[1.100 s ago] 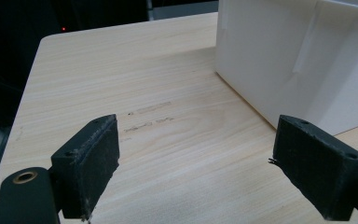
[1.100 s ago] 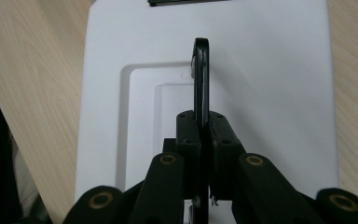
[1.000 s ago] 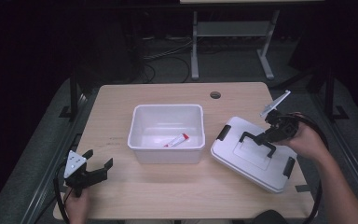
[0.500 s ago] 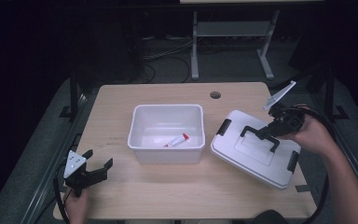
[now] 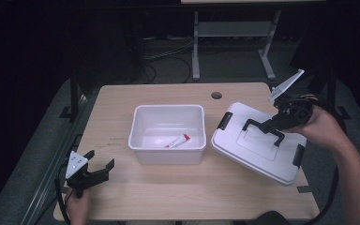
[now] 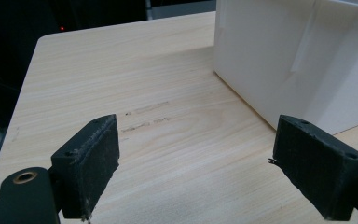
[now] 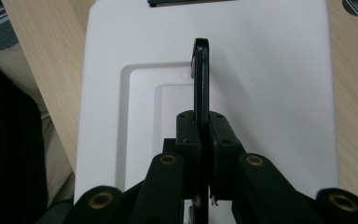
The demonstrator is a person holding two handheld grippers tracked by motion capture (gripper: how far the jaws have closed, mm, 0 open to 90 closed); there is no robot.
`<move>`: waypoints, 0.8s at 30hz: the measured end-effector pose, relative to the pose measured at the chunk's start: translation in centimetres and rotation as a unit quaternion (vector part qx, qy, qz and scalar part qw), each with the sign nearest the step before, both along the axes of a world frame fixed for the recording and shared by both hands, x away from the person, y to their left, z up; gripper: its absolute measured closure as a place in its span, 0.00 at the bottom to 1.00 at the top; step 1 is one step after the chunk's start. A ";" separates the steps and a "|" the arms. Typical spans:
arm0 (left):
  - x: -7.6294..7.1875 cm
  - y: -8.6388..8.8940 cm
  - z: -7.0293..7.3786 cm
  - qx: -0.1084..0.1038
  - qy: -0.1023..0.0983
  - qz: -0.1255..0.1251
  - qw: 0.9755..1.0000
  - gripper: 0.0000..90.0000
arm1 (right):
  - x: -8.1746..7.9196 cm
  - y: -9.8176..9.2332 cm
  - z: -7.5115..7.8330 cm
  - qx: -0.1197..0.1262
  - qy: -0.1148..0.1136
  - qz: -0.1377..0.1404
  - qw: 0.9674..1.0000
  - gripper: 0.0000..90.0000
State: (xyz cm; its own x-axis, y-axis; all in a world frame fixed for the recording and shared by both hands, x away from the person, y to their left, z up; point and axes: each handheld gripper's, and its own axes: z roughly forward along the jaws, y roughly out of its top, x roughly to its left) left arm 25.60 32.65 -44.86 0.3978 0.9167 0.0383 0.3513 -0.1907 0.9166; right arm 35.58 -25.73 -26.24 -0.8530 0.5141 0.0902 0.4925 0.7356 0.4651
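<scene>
Right gripper (image 5: 268, 124) clamps the black handle (image 7: 201, 70) of the unlabelled white lid (image 5: 258, 145), tilted at the table's (image 5: 122, 98) right; left gripper (image 5: 96, 169) gapes empty, near left; tube's (image 5: 177, 140) print illegible.

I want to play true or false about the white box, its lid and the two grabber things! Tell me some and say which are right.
1. The right gripper is shut on the lid's handle. True.
2. The lid sits on the box. False: it is beside the open box, tilted up on the gripper's side.
3. A red and white tube lies inside the box. True.
4. The left gripper holds the tube. False: its jaws are open and empty, near the table's front corner.
</scene>
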 end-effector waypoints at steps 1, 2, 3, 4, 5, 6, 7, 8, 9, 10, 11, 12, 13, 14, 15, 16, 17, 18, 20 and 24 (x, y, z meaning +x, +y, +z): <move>0.0 0.0 0.0 0.000 0.000 0.000 1.000 0.15 | 0.0 0.0 0.0 0.000 0.000 0.000 1.000 0.94; 0.0 0.0 0.0 0.000 0.000 0.000 1.000 0.15 | 0.0 0.1 0.2 0.001 0.000 0.002 1.000 0.94; 0.0 0.0 0.0 0.000 0.000 0.001 1.000 0.15 | 0.1 0.5 0.6 0.000 -0.004 0.006 1.000 0.94; 0.0 0.1 0.0 -0.001 0.000 0.001 1.000 0.15 | 0.1 0.7 0.9 -0.001 -0.004 0.008 1.000 0.94; 0.0 0.1 0.0 -0.002 0.000 0.001 1.000 0.15 | 0.2 0.9 1.1 0.002 -0.005 0.011 1.000 0.94; 0.0 0.1 0.0 -0.002 0.000 0.001 1.000 0.15 | 0.2 1.2 1.3 0.001 -0.007 0.014 1.000 0.94; 0.0 0.1 0.0 -0.003 0.000 0.001 1.000 0.15 | 0.2 1.2 1.3 0.001 -0.007 0.014 1.000 0.94; 0.0 0.1 0.0 -0.003 -0.001 0.001 1.000 0.15 | 0.3 1.8 1.8 0.004 -0.009 0.022 1.000 0.94; 0.0 0.1 0.0 -0.003 -0.001 0.001 1.000 0.15 | 0.3 1.8 1.8 0.004 -0.009 0.022 1.000 0.94; 0.0 0.1 0.0 -0.002 0.000 0.001 1.000 0.15 | 0.4 2.4 2.1 0.003 -0.011 0.027 1.000 0.94; 0.0 0.1 0.0 -0.003 0.000 0.001 1.000 0.15 | 0.4 2.4 2.1 0.003 -0.011 0.027 1.000 0.94; 0.0 0.1 0.0 -0.003 0.001 0.001 1.000 0.15 | 0.6 3.2 2.5 0.004 -0.012 0.035 0.999 0.94; 0.0 0.1 0.0 -0.003 0.001 0.001 1.000 0.15 | 0.6 3.2 2.5 0.004 -0.012 0.035 0.999 0.94; 0.0 0.1 0.0 -0.003 0.000 0.000 1.000 0.15 | 0.6 3.4 2.7 0.003 -0.012 0.038 0.999 0.94; 0.0 0.1 0.0 -0.003 0.000 0.001 1.000 0.15 | 0.7 3.9 2.9 0.003 -0.014 0.043 0.999 0.94; 0.0 0.1 0.0 -0.004 0.000 0.001 1.000 0.15 | 0.9 4.5 3.1 0.003 -0.015 0.050 0.999 0.94; 0.0 0.2 0.0 -0.004 0.000 0.002 1.000 0.15 | 0.9 4.5 3.1 0.003 -0.015 0.050 0.999 0.94; 0.0 0.2 0.1 -0.004 -0.001 0.001 1.000 0.15 | 1.0 4.8 3.2 0.003 -0.015 0.053 0.998 0.94; 0.0 0.3 0.0 -0.004 -0.001 0.002 1.000 0.15 | 1.3 5.6 3.4 0.003 -0.015 0.060 0.998 0.94; -0.1 0.4 0.1 -0.007 -0.002 0.003 1.000 0.15 | 1.9 7.4 3.6 0.001 -0.015 0.078 0.997 0.94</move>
